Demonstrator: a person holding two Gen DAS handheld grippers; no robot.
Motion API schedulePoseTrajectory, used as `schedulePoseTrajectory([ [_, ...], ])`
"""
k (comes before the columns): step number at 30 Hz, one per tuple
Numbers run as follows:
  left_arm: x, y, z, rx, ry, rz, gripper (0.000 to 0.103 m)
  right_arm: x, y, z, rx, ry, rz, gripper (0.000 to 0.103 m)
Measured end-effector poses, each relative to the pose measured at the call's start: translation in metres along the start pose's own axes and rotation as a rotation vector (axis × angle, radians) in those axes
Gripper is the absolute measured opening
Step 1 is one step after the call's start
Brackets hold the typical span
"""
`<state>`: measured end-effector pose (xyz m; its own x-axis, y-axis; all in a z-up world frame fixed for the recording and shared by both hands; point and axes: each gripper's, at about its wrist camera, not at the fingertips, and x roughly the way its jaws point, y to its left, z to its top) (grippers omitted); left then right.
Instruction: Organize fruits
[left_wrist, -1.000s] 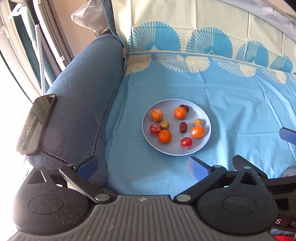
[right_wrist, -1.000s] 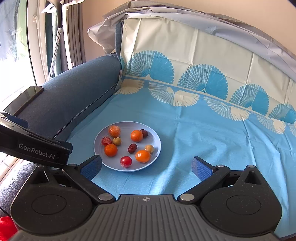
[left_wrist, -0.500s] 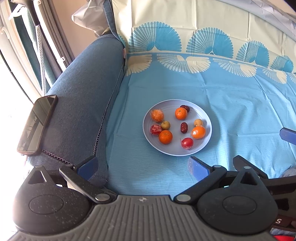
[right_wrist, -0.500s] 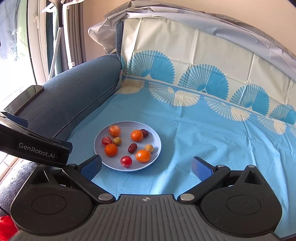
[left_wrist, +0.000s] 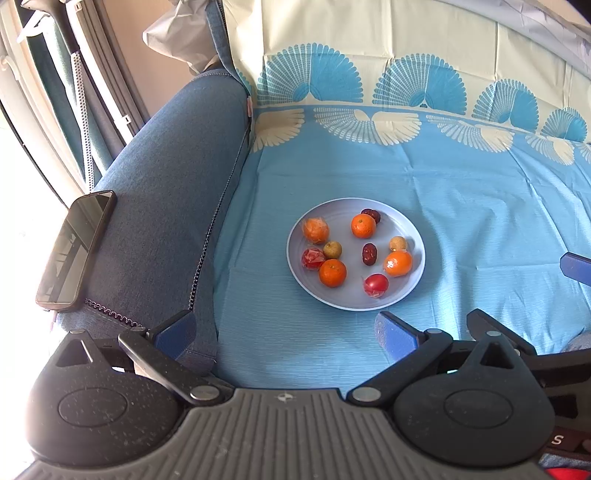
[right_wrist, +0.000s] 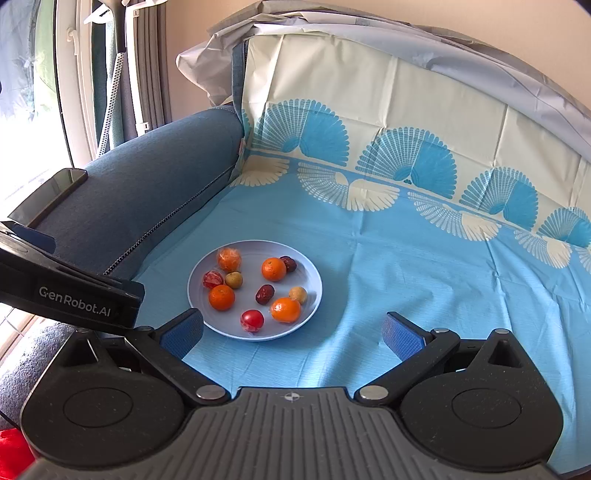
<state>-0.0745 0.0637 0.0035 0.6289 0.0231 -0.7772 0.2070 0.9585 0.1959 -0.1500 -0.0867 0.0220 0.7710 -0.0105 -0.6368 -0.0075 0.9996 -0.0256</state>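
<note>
Sofa seat under blue cloth (left_wrist: 461, 206) carried the plate (left_wrist: 300, 236), fruits (left_wrist: 363, 226) loose on it. Left tool (left_wrist: 284, 330) and right tool (right_wrist: 291, 330) hung wide, empty, short of the plate. You should have chosen one fruit near its rim.

Each hand-held gripper, left (left_wrist: 284, 334) and right (right_wrist: 291, 330), is built of black speckled plastic with a grey ribbed base, silver pivot screws and blue textured pads (right_wrist: 400, 338); white "GenRobot.AI" lettering is seen on the left one's side
</note>
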Motion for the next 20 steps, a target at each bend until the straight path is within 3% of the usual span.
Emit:
schedulePoseTrajectory([
  [20,0.0022,-0.0025,-0.0027,0.01,0.0,0.015,0.103,0.0024,-0.0002,-0.0004,-0.004,0.005,0.0,0.102],
])
